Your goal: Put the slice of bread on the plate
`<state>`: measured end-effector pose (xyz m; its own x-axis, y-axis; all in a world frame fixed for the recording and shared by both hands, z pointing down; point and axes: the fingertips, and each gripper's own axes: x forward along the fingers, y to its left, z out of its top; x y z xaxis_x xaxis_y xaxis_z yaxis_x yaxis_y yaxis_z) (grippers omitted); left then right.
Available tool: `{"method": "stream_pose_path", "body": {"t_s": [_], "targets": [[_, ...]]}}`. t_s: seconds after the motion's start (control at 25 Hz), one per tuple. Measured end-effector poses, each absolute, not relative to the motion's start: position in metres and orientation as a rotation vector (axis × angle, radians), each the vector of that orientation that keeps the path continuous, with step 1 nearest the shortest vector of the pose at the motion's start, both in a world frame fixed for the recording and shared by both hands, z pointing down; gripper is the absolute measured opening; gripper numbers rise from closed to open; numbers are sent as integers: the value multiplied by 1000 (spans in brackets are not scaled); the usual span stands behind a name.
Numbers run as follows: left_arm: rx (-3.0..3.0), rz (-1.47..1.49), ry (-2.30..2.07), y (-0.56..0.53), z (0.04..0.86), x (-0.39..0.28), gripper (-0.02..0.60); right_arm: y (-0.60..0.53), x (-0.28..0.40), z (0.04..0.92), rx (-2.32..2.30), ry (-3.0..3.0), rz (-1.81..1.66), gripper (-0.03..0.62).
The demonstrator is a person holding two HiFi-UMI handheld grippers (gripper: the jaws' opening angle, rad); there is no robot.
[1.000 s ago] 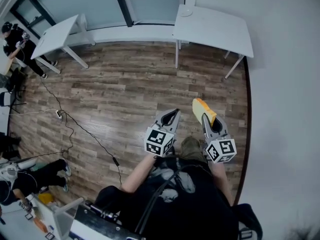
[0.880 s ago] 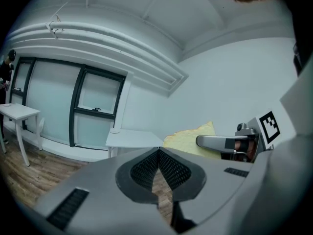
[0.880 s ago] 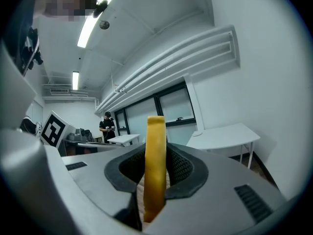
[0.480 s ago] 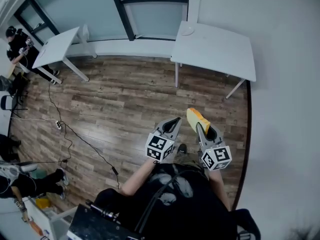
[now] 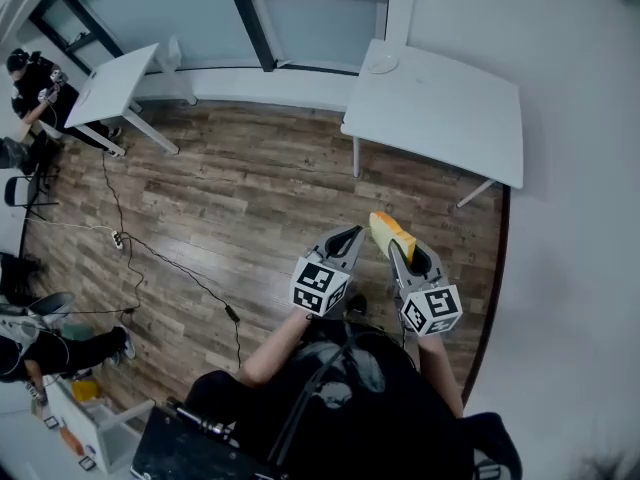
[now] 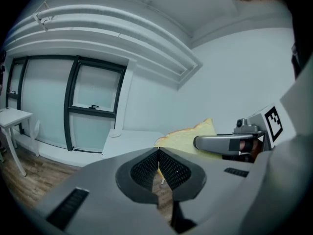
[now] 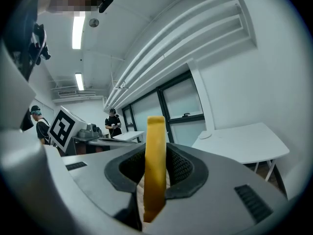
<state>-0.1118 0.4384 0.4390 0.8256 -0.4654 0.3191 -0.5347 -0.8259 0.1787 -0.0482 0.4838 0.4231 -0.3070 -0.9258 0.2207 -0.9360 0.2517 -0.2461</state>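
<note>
Although the white table [image 5: 440, 108] now looks nearer than a second ago, I judge the task about half done: my right gripper [image 5: 397, 248] stays clamped on the slice of bread [image 5: 388, 232], on edge above the floor [image 5: 250, 198]; my left gripper [image 5: 346, 236] is closed, empty; the plate [image 5: 378, 64] waits at the table's far corner.

Yellow-crusted slice of bread [image 5: 389, 231] stands on edge, clamped in the right gripper [image 5: 397, 248]; white plate [image 5: 379, 63] at its twelve o'clock, on a table [image 5: 450, 108].
</note>
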Motion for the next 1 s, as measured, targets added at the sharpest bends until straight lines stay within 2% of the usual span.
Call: {"method": "stream_pose_path", "body": {"t_s": [0.36, 0.6, 1.0], "targets": [[2788, 387, -694, 311, 452, -71, 6, 358, -5, 434, 1908, -2404, 516, 95], [2780, 384, -636, 237, 454, -63, 6, 282, 0, 429, 1907, -2384, 471, 95], [2745, 424, -642, 128, 473, -25, 6, 176, 42, 449, 1913, -2367, 563, 95]]}}
